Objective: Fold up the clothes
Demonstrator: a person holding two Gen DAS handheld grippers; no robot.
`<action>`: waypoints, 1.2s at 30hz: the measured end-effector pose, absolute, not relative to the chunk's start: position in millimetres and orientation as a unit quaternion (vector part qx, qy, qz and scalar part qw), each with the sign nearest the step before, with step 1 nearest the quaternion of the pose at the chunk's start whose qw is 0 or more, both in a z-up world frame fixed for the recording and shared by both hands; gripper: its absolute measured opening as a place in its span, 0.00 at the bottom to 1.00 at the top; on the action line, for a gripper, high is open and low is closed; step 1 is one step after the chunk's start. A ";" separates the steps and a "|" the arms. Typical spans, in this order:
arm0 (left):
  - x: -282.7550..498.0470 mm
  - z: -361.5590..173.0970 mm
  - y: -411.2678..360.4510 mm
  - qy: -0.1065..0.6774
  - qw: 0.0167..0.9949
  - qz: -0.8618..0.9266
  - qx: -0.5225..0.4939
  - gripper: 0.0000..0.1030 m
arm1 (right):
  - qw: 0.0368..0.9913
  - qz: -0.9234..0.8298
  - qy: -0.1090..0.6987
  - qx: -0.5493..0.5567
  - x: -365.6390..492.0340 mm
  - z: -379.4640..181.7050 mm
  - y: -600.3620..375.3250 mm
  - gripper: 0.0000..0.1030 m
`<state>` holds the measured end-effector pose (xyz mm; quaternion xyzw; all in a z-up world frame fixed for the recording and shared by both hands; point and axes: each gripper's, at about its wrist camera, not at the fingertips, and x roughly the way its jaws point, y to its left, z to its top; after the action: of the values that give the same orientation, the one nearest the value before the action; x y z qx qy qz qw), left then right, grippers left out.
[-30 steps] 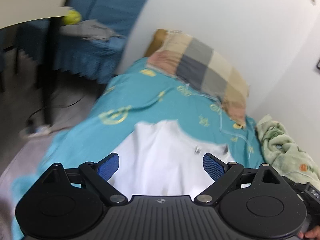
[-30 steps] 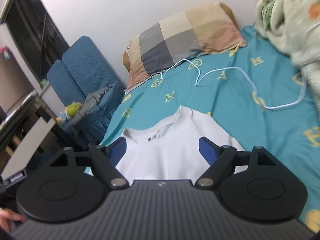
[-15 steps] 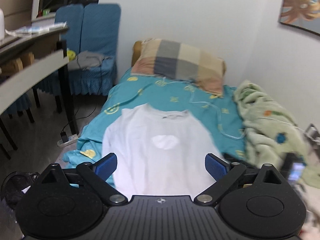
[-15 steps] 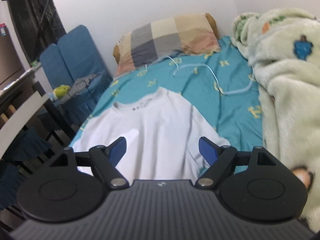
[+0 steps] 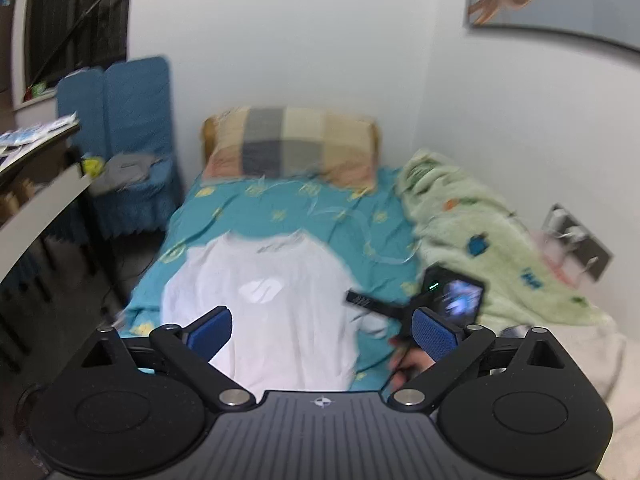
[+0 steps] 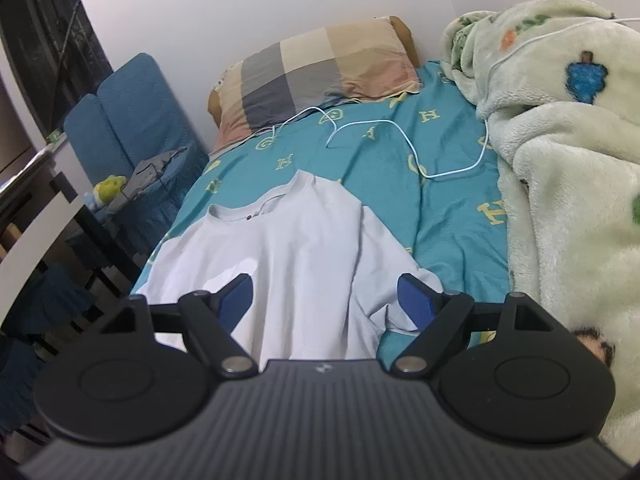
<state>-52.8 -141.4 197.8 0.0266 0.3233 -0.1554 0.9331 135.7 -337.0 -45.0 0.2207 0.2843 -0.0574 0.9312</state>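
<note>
White T-shirt spread flat on the bed; both hand-held grippers empty.

We see the T-shirt [image 6: 288, 248] lying collar toward the pillow [image 6: 316, 68], along the bed's [image 6: 452, 216] left edge. Our left hand-held gripper [image 5: 320, 330] and right hand-held gripper [image 6: 324, 296] stand wide, pads gripping nothing.

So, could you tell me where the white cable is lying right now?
In the right wrist view, the white cable loops across the teal sheet, between the pillow and blanket.
</note>
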 end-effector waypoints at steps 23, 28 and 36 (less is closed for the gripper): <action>175.7 -26.7 96.2 0.388 0.903 0.052 -0.177 0.72 | 0.911 -0.022 0.301 0.282 122.3 -59.2 -330.3 0.79; 225.3 -65.1 136.3 0.392 0.877 0.050 -0.273 0.68 | 0.904 -0.004 0.310 0.294 133.7 -66.4 -328.8 0.79; 259.1 -113.6 114.8 0.415 0.866 0.007 -0.278 0.37 | 0.882 0.007 0.331 0.336 160.2 -86.6 -332.0 0.79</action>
<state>259.1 114.8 -113.6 -0.2782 0.4150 0.0071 0.8662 160.2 -332.0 -86.6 0.3356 0.3311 0.0069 0.8819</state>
